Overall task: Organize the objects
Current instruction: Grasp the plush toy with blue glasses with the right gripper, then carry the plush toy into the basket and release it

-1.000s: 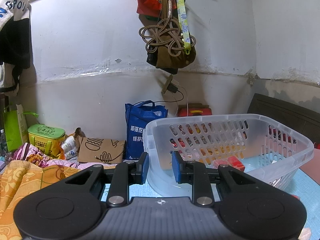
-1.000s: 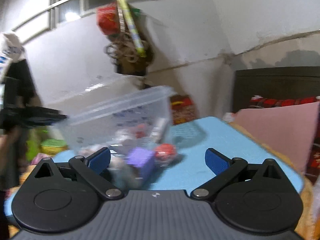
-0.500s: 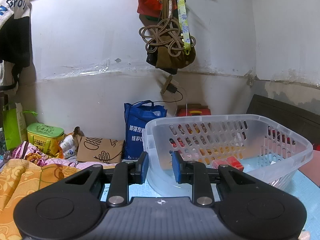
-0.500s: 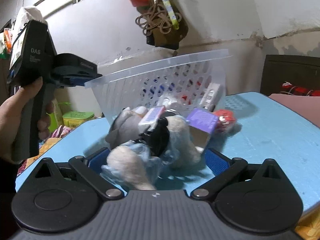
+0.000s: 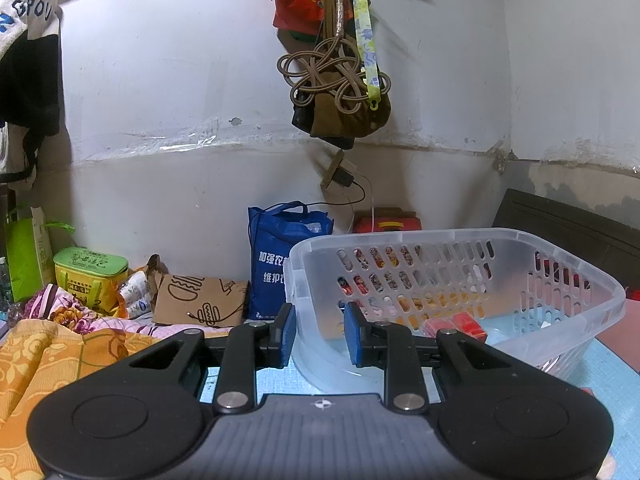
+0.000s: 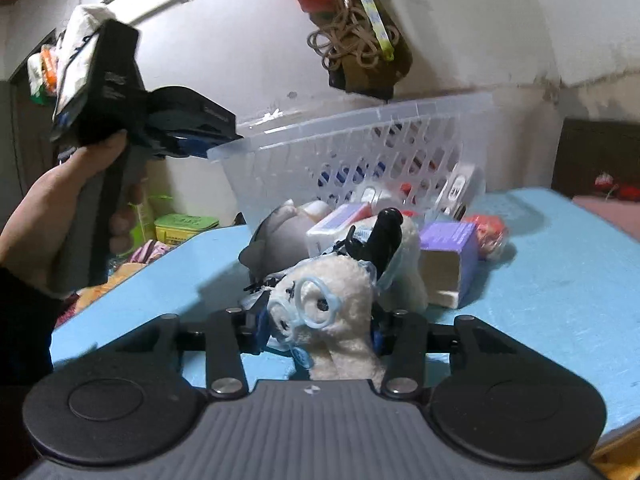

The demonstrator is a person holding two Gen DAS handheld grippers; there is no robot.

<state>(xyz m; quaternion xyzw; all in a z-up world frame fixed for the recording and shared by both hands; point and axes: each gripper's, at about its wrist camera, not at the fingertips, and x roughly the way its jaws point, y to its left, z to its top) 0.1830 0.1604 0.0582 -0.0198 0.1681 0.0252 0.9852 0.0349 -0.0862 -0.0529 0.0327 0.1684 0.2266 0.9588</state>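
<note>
My left gripper is shut on the near rim of a clear plastic basket and holds it tilted; a red box lies inside. In the right wrist view the basket hangs tipped above the blue table, with the left gripper on its rim. My right gripper is shut on a white plush toy with blue glasses. Behind it lie a grey plush, a purple box, a white box and a red item.
A blue shopping bag, a brown paper bag and a green tin stand by the wall. Orange and floral bedding lies at the left. Bags and cords hang on the wall. A dark headboard is at the right.
My right gripper has moved in on the pile and closed from wide open onto the white plush toy. The left gripper still holds the basket, nearly still.
</note>
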